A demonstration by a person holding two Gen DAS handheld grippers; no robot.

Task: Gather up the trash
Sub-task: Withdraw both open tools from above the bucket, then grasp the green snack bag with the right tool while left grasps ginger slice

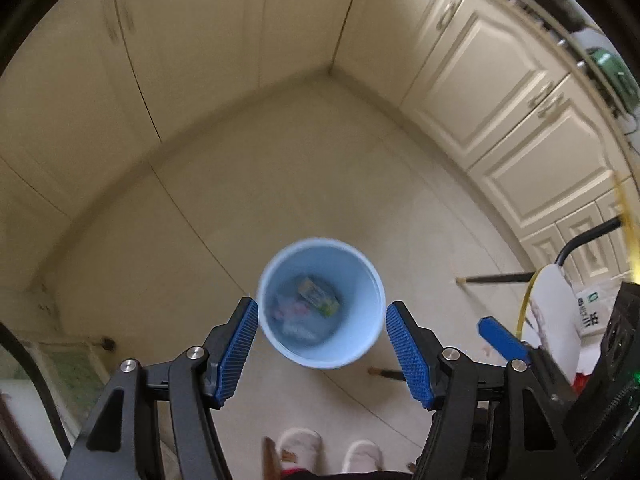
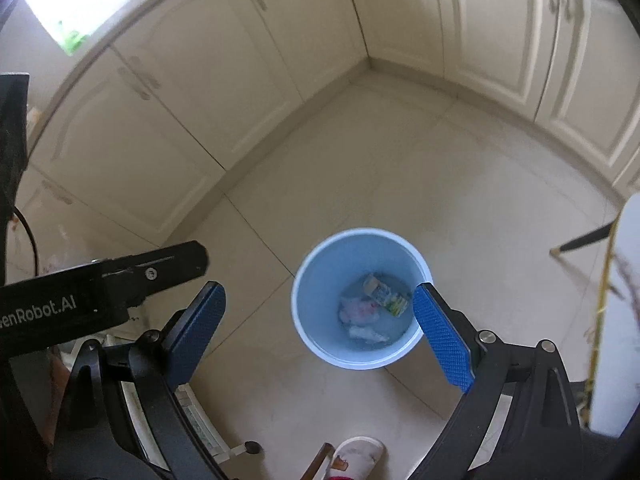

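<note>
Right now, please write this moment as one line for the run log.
left gripper: open, empty | right gripper: open, empty | blue bin: on floor below, holds carton and wrappers

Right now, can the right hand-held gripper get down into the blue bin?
Probably yes: the right hand-held gripper hangs open over the bin, whose mouth is uncovered, with only trash at the bottom.

Black-framed claws (image 1: 322, 344) with ribbed blue pads, silver screws; white slippers (image 1: 300, 446).
</note>
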